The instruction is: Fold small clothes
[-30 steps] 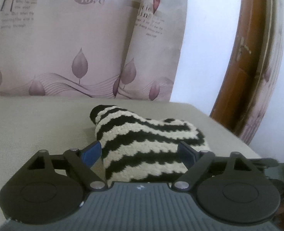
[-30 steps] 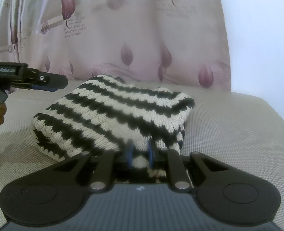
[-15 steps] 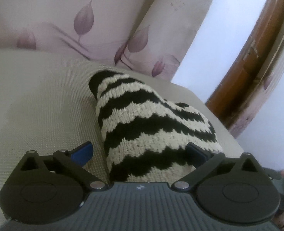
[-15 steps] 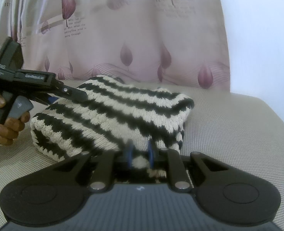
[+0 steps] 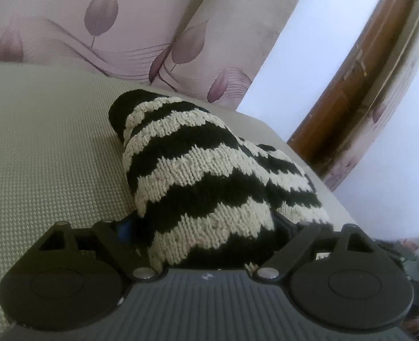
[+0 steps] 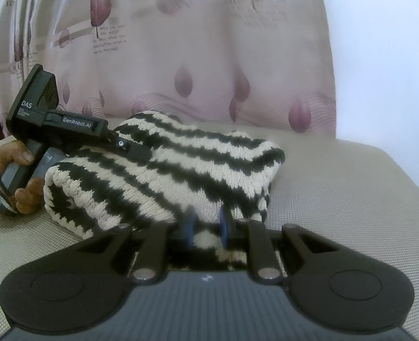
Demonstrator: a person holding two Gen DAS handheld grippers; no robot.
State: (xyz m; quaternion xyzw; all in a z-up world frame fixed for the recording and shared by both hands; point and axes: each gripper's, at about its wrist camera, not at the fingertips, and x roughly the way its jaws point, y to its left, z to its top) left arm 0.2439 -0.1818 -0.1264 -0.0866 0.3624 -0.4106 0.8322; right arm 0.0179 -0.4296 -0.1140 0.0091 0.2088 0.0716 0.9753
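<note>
A folded black-and-cream striped knit garment [image 6: 164,170] lies on a beige textured surface [image 6: 337,199]; it fills the middle of the left wrist view [image 5: 209,187]. My left gripper [image 5: 206,227] is open, its jaws wide apart and pushed down around the near end of the bundle, with the fingertips mostly buried in the knit. It also shows in the right wrist view [image 6: 124,145], lying over the garment's left top. My right gripper [image 6: 206,226] is shut on the garment's near edge, a fold of knit pinched between its blue pads.
A pink leaf-print curtain [image 6: 195,56] hangs behind the surface. A white wall [image 5: 323,56] and a brown wooden door frame [image 5: 360,79] stand at the right. The surface's edge runs close on the right [image 5: 337,207]. A hand [image 6: 16,176] holds the left gripper.
My left gripper has tilted down and pushed forward onto the garment, its jaws now sunk around the bundle's end. My right gripper has stayed shut on the near edge.
</note>
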